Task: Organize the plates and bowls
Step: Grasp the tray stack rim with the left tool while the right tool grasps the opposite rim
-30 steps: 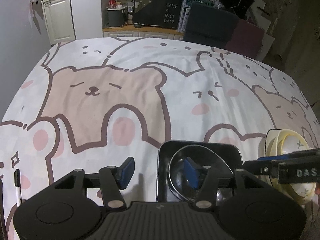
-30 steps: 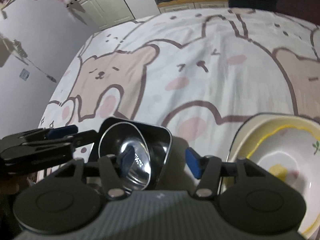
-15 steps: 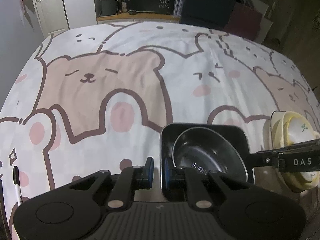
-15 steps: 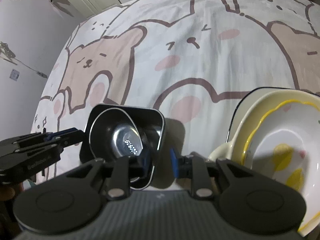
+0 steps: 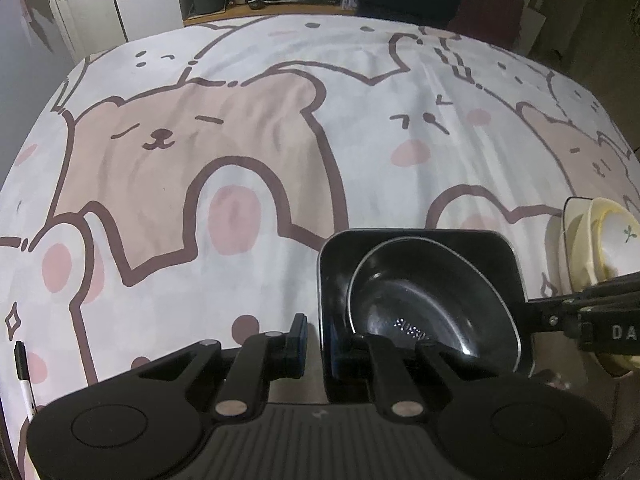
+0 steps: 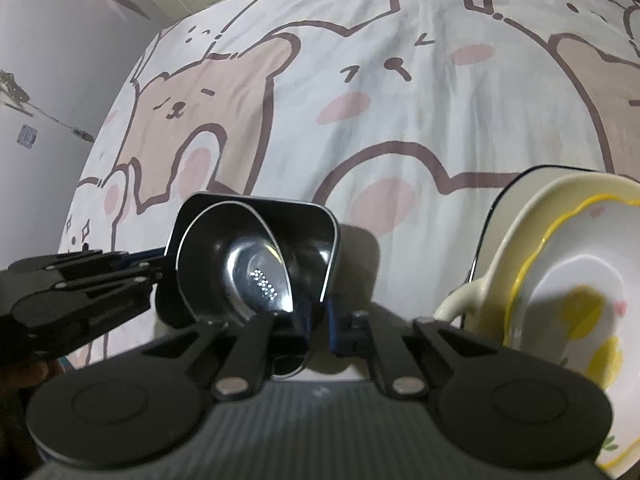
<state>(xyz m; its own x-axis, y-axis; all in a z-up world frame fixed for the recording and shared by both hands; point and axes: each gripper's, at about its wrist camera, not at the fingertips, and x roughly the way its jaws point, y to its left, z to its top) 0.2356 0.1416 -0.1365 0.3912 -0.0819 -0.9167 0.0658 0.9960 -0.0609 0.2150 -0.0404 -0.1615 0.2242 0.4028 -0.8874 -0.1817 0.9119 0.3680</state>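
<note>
Both claws, the left gripper and right gripper, just closed, pinching opposite walls of the black square dish at lower centre. Round bowl sits loose inside, so an uneven lift could probably slide it out or tip everything.

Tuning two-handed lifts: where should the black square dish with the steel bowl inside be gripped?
Pinch the black dish by its two opposite side walls, from above, one finger inside each. The walls are thin, straight and upright; the bowl fills the middle.
</note>
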